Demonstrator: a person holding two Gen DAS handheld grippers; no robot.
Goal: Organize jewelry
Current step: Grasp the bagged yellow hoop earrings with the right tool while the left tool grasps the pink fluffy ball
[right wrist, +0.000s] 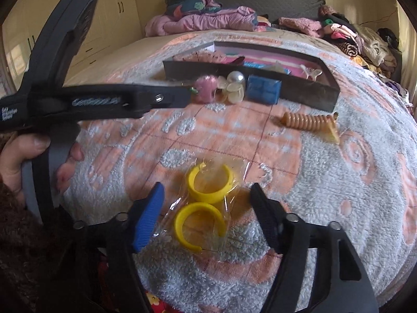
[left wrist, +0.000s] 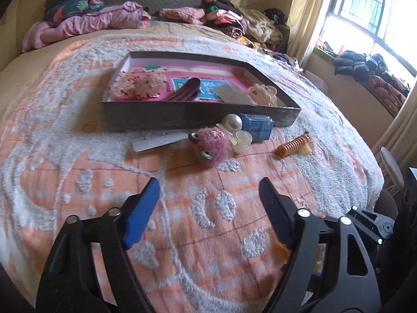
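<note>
Right wrist | 2 yellow hoops (right wrist: 206,203) (bagged) near gripper (right wrist: 207,203) | tray (right wrist: 307,91) beyond

Earring packet (right wrist: 206,208) nearest; pompom (left wrist: 212,143), pearl clip (left wrist: 234,130) before tray (left wrist: 182,120).

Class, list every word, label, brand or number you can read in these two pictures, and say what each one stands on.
None can be read in full.
Blue label on the pink sheet in the box: print partly covered and blurred.
White lettering on the left claw's handle: too small and blurred.
Raised marking on its bar: smeared, unreadable.
</note>
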